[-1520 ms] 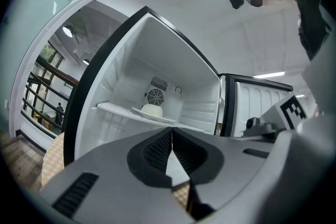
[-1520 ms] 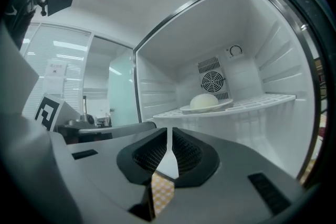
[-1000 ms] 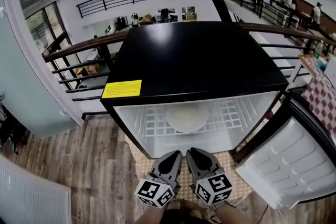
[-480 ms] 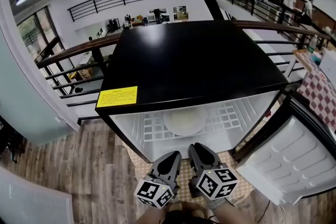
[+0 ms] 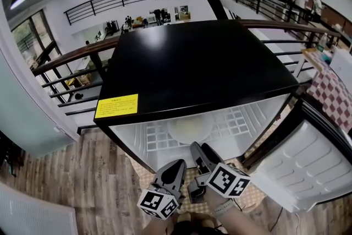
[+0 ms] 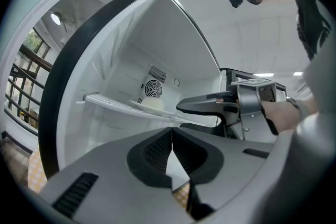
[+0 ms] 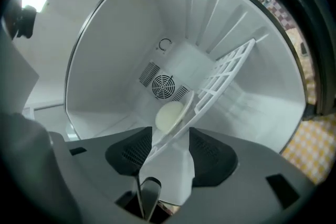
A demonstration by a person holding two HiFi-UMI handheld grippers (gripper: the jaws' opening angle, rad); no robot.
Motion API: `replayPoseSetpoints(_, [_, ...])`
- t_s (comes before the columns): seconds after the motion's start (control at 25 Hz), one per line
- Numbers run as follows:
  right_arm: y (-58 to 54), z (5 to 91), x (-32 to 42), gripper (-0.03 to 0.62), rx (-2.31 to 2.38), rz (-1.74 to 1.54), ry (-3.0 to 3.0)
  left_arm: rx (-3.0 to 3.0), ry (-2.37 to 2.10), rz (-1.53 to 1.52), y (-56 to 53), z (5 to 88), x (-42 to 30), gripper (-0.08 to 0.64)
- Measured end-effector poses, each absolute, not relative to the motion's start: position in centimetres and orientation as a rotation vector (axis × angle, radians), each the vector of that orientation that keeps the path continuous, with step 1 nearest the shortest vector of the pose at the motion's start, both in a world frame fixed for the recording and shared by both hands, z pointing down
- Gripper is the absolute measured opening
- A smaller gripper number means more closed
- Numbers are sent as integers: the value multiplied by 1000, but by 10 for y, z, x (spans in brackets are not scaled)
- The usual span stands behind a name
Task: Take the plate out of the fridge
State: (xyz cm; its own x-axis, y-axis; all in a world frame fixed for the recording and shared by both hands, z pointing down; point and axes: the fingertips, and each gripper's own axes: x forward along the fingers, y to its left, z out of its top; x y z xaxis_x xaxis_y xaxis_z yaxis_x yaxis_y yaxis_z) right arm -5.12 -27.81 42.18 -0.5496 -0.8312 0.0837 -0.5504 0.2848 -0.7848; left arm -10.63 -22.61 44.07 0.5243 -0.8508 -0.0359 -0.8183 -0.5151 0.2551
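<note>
I am watching a small black fridge (image 5: 198, 63) with a white interior standing open in front of me, its white-lined door (image 5: 308, 168) swinging out to the right. The round, pale cream plate (image 5: 190, 128) is lying flat on the white wire shelf (image 5: 242, 121) inside the fridge, near the middle of the shelf and in front of the round fan grille (image 7: 161, 85) on the back wall.

I am keeping the left gripper (image 5: 177, 165) level in front of the opening with its jaws pressed together and nothing between them. It is sitting outside the fridge, apart from the plate.

The right gripper (image 5: 199, 150) is sitting just beside it, rolled onto one side, with its tips reaching a little nearer the fridge's front edge. Its jaws have just been opening and are now standing wide apart. Nothing is lying between them: through the gap I am seeing the shelf's front edge and the plate further in, neither touching the pads.

A rectangular yellow label (image 5: 116, 106) is showing on the fridge's top, and a yellow checked mat (image 5: 144, 172) is lying under the fridge on the wood-plank floor (image 5: 82, 173).
</note>
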Motion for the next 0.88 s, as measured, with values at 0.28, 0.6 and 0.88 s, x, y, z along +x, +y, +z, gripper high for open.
replayPoseSetpoints(0.28, [-293, 429, -51, 204, -1229, -1342, 1996, 2561, -1408, -225, -227, 444, -107, 11])
replayPoseSetpoints(0.6, [-308, 434, -57, 204, -1232, -1437, 1880, 2553, -1414, -222, -225, 449, -112, 11])
replayPoseSetpoints(0.88, [-316, 444, -60, 201, -1286, -1521, 1813, 2537, -1416, -231, -225, 448, -114, 11])
